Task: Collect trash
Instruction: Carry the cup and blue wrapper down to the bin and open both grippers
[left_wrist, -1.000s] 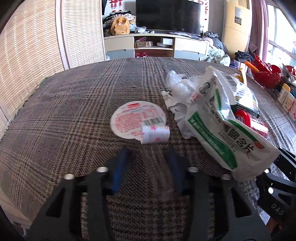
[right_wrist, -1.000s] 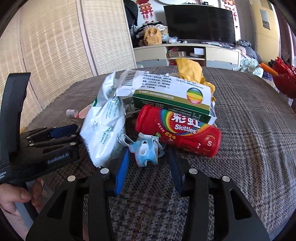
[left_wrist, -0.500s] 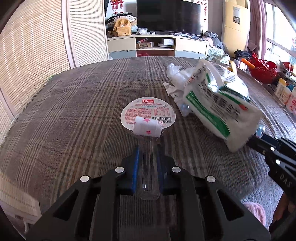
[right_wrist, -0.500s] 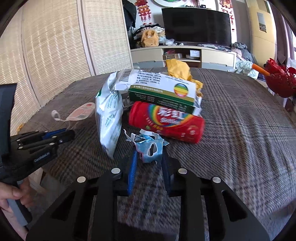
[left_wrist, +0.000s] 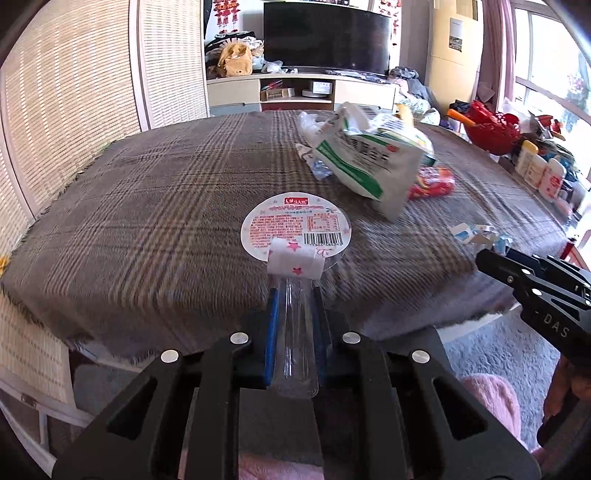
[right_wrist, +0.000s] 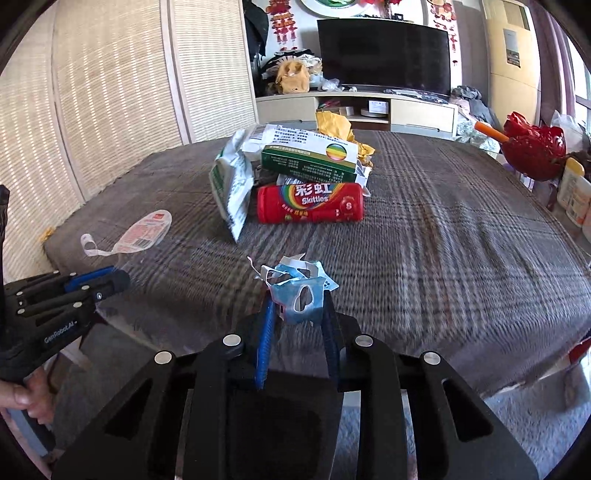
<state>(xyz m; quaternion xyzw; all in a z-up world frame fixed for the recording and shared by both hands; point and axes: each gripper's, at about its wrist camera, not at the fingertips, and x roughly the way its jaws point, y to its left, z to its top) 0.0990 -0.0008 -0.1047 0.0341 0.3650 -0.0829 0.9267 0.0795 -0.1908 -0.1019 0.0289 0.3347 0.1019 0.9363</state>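
The left gripper (left_wrist: 293, 295) is clamped on a clear plastic cup (left_wrist: 295, 332), whose peeled lid (left_wrist: 295, 230) sticks out ahead. The right gripper (right_wrist: 297, 314) pinches a crumpled blue wrapper (right_wrist: 299, 295). Farther on the plaid tablecloth (right_wrist: 443, 229) lie a Skittles tube (right_wrist: 310, 203), a green box (right_wrist: 310, 155) and a white bag (right_wrist: 231, 184).

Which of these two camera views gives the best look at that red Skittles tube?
The right wrist view. There the Skittles tube lies on its side on the plaid table cover, label fully readable. In the left wrist view it is only a blurred red patch, mostly hidden behind the white and green bag.
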